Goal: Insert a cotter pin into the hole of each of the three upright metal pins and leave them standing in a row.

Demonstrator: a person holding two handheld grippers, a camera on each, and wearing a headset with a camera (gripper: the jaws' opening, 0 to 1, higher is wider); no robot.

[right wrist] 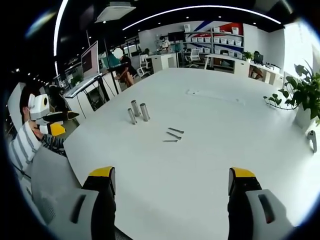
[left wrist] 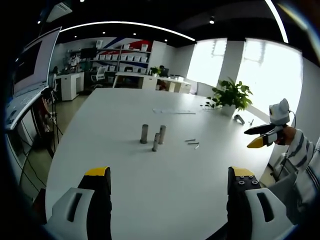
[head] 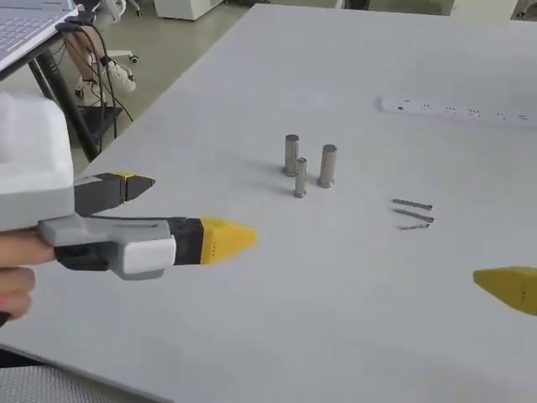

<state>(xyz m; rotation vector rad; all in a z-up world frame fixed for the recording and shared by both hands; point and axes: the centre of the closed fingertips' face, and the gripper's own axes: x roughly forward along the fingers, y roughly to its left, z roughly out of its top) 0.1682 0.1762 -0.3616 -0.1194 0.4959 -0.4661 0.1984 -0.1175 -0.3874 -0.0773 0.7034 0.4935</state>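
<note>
Your left gripper point(left wrist: 170, 172) has its two jaws wide apart, with only air between them. Your right gripper point(right wrist: 171, 172) has its jaws apart in the same way. Both hang over the near part of the white table point(head: 252, 336), well apart from the work. Further ahead, the three metal pins point(head: 300, 178) stand upright in a tight cluster. In the head view, the three cotter pins point(head: 413, 216) lie flat on the table to the right of them, near but not touching. A power strip point(head: 453, 112) lies behind.
</note>
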